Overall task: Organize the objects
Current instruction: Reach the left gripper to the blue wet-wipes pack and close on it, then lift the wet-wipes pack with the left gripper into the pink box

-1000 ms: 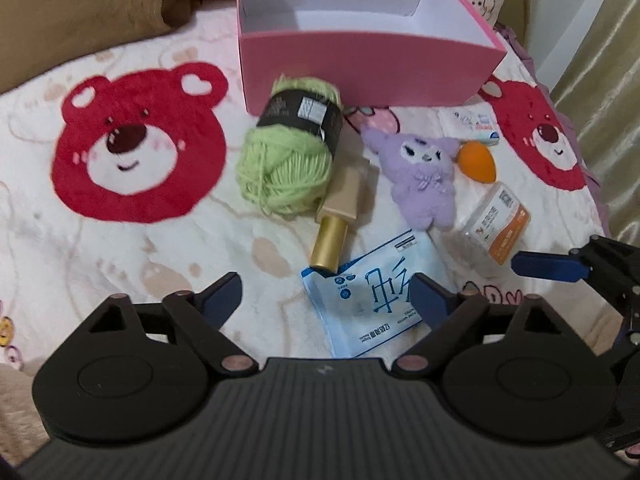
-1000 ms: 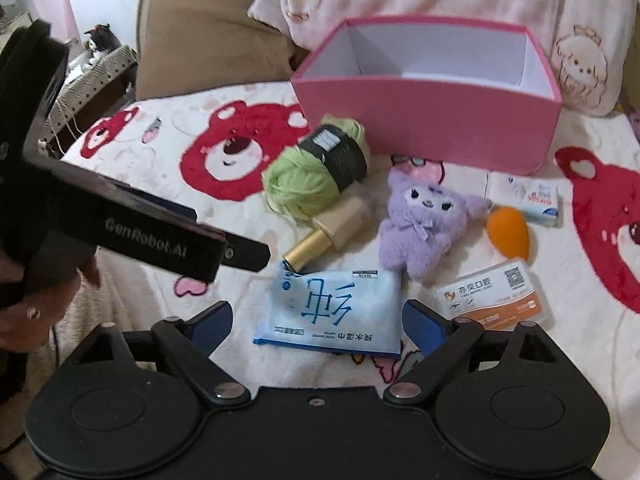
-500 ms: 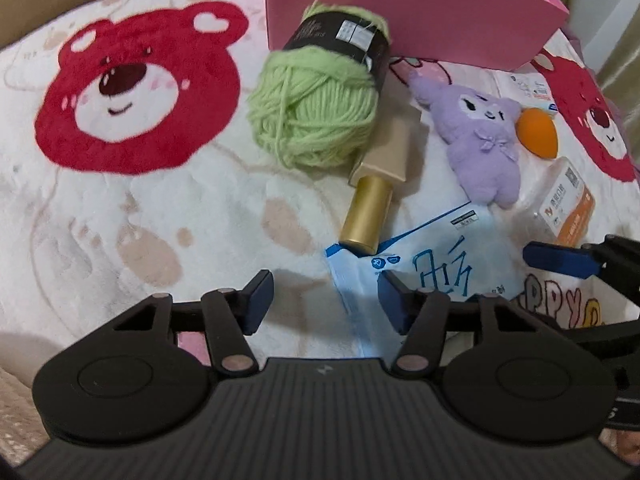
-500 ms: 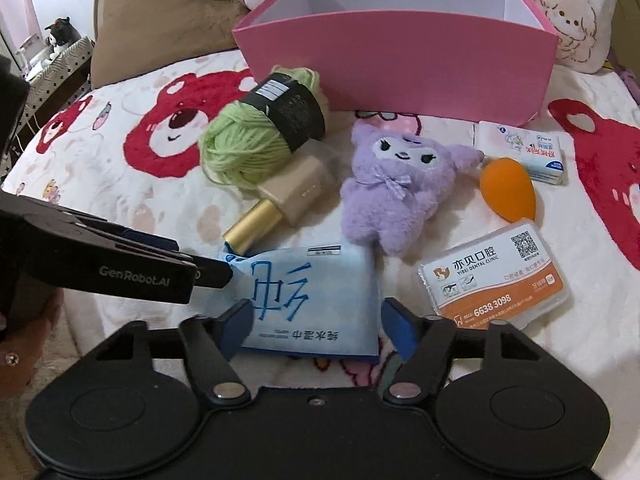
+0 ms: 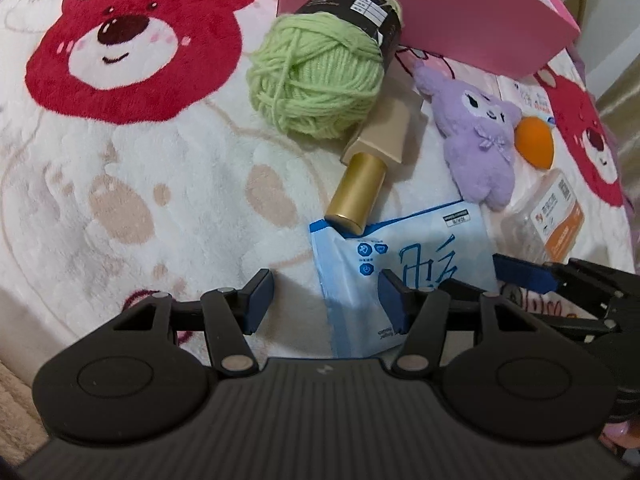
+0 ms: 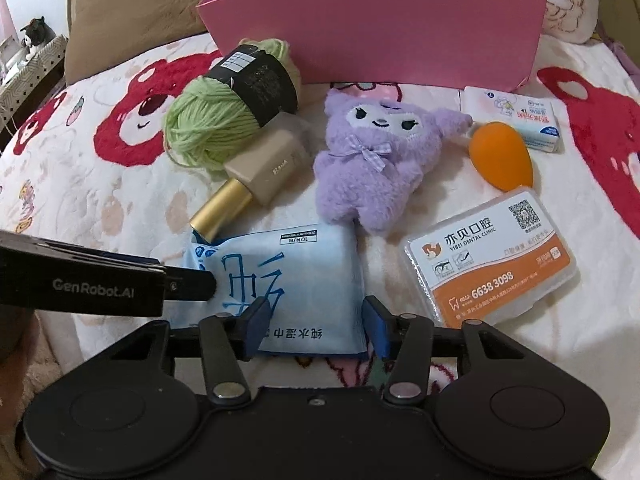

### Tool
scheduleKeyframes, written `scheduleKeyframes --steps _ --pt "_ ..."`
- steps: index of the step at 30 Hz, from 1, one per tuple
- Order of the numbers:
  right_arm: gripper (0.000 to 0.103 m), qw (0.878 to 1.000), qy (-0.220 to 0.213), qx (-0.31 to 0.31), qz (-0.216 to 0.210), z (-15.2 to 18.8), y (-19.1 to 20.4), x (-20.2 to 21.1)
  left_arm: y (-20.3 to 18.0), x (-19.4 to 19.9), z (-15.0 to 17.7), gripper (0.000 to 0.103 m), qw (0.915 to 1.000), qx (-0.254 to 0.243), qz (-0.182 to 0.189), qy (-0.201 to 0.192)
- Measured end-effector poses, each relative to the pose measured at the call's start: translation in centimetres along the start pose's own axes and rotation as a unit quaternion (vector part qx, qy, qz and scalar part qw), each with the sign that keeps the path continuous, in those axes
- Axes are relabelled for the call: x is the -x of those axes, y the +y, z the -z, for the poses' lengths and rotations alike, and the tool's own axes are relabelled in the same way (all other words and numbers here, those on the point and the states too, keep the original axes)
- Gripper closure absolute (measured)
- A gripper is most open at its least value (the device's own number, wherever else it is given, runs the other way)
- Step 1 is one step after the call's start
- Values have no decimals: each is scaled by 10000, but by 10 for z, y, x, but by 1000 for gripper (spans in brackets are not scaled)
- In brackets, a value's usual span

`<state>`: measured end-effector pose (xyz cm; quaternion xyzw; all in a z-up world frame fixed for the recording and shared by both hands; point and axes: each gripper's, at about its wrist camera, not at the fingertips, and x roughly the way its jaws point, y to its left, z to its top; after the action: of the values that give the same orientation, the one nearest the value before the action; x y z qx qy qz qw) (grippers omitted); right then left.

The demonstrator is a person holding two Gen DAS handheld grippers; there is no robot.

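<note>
A light blue wet-wipe pack (image 6: 280, 276) lies on the bear-print blanket, also seen in the left wrist view (image 5: 404, 264). My right gripper (image 6: 316, 328) is open with its fingers straddling the pack's near edge. My left gripper (image 5: 326, 300) is open over the pack's left corner; its finger (image 6: 192, 280) reaches in from the left. Behind lie green yarn (image 6: 224, 116), a gold-capped beige bottle (image 6: 256, 180), a purple plush (image 6: 376, 160), an orange sponge (image 6: 502, 156), a dental clinic case (image 6: 492, 264) and a small white box (image 6: 516, 118).
An open pink box (image 6: 380, 36) stands at the back of the blanket, also visible in the left wrist view (image 5: 420, 12). Brown and patterned pillows (image 6: 120, 12) lie behind it. The bed's left edge drops off beside shelving (image 6: 28, 64).
Both grippers have moved forward and down onto the wipe pack, and their jaws have narrowed. The objects have not moved.
</note>
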<state>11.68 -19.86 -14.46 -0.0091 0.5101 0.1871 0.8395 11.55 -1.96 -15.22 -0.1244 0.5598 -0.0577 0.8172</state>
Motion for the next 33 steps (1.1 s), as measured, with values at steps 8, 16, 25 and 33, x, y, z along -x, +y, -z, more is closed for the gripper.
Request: scheduleKeyframes --steps 8,16,25,33 --pt "42 9993 10 301 -232 4 16 11 -5 10 2 70 9988 149 461 -103" --pt "38 9989 -331 119 -321 3 23 51 -15 53 5 70 9971 -220 592 -428" --pt "36 9960 -780 -178 -403 -30 12 102 -42 107 -36 70 9916 -717 773 -751" --pt "55 9919 -1232 189 -228 -94 -1 138 -61 143 -102 70 9840 -825 771 -1378"
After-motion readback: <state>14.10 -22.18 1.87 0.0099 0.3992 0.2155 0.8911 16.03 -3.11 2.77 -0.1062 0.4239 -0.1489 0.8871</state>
